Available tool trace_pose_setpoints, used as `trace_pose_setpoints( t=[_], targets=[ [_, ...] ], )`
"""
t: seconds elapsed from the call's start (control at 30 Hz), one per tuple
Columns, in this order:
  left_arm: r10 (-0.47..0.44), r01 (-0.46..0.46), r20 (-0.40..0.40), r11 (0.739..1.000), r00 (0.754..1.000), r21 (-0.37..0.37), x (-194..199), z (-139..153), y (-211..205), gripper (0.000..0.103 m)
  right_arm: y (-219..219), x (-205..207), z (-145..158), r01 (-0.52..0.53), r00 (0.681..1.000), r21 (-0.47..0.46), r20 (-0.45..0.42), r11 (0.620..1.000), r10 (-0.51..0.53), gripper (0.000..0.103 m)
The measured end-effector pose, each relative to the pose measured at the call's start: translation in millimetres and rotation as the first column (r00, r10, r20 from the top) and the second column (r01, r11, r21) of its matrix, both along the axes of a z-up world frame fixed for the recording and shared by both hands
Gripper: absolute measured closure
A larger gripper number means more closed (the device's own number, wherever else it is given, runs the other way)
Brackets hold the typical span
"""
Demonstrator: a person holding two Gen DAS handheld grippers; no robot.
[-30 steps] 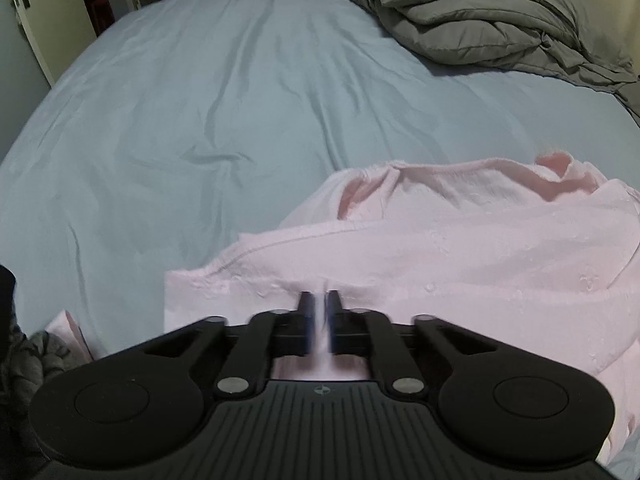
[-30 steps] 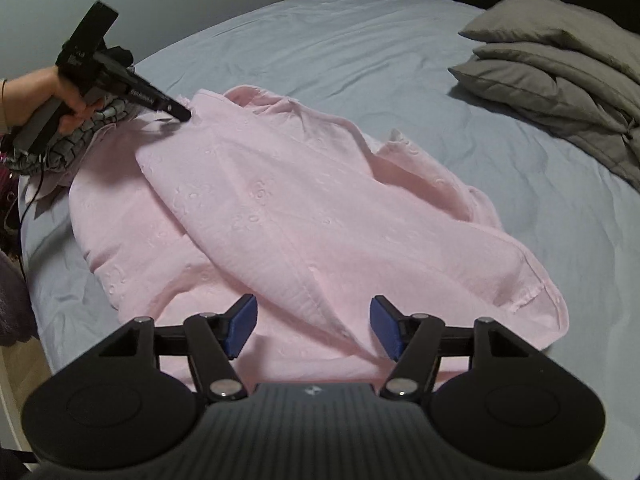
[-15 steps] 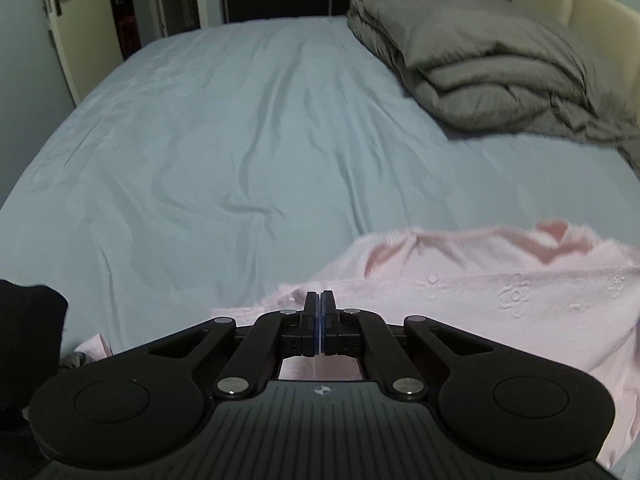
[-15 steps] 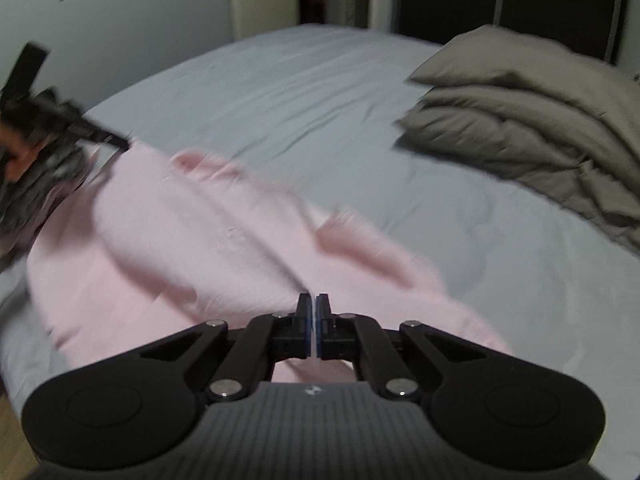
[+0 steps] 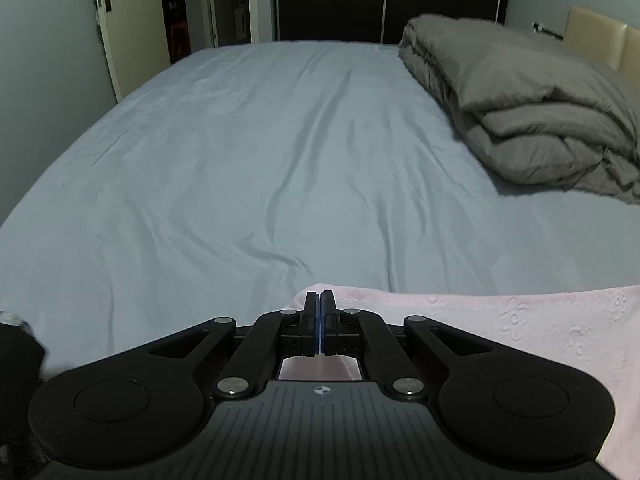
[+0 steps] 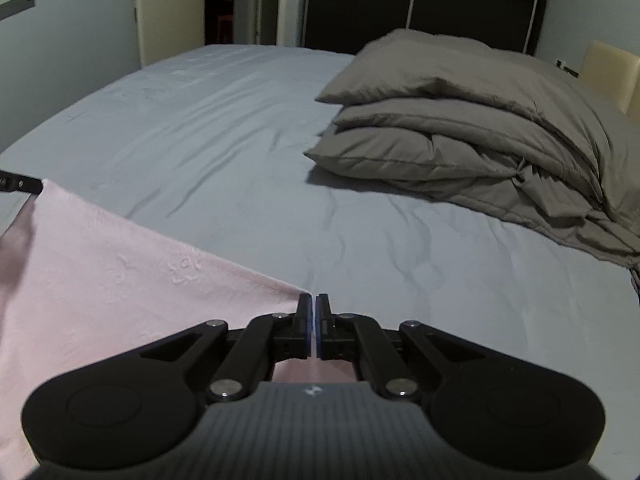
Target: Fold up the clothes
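A pale pink embroidered garment (image 5: 520,332) hangs lifted above the bed, stretched between both grippers. My left gripper (image 5: 321,296) is shut on its left top corner, and the cloth runs off to the right in the left wrist view. My right gripper (image 6: 313,299) is shut on the other corner; there the pink garment (image 6: 120,272) spreads left toward the left gripper's tip (image 6: 22,185) at the frame edge. The lower part of the garment is hidden below both grippers.
The bed's light blue sheet (image 5: 260,152) lies wide and wrinkled ahead. A folded grey duvet with a pillow (image 6: 472,120) sits at the right, near a beige headboard (image 5: 600,40). A door (image 5: 120,20) and dark wardrobe stand behind. A dark object (image 5: 16,356) shows at lower left.
My right gripper shut on the garment's edge. Both grippers rose and lifted the pink garment off the sheet, pulling it taut between them.
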State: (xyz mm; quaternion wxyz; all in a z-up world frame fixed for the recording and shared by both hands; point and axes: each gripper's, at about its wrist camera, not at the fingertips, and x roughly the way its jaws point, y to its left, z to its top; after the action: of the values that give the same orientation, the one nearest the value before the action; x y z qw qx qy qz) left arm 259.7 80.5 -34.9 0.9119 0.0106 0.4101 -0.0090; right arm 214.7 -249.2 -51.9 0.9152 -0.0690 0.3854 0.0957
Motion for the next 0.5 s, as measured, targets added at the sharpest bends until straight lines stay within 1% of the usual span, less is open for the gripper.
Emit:
trace_pose_setpoints(
  t=[0.13, 0.27, 0.37, 0.47, 0.5],
  targets=[
    [0.013, -0.013, -0.046, 1.000, 0.999, 0.007, 8.4, -24.9, -2.3, 0.103, 5.7, 14.9, -23.9, 0.015, 0.999, -0.026, -0.030, 1.000, -0.016, 0.101],
    [0.030, -0.029, -0.083, 1.000, 0.996, 0.006, 13.0, -41.3, -3.0, 0.103, 12.0, 21.4, -45.6, 0.005, 0.997, -0.060, -0.074, 0.998, -0.010, 0.101],
    [0.033, -0.032, -0.095, 0.999, 0.995, 0.003, 12.6, -42.9, -4.0, 0.103, 15.1, 21.8, -57.2, -0.013, 0.996, -0.093, -0.088, 0.996, 0.004, 0.100],
    [0.036, -0.036, -0.108, 0.999, 0.994, 0.001, 12.2, -44.2, -5.0, 0.103, 12.0, 23.5, -59.6, 0.009, 0.997, -0.108, -0.081, 0.994, -0.018, 0.098],
    [0.036, -0.037, -0.112, 0.999, 0.993, 0.000, 12.0, -44.6, -5.3, 0.103, 9.3, 23.5, -56.9, 0.027, 0.997, -0.105, -0.072, 0.994, -0.035, 0.093]
  ],
)
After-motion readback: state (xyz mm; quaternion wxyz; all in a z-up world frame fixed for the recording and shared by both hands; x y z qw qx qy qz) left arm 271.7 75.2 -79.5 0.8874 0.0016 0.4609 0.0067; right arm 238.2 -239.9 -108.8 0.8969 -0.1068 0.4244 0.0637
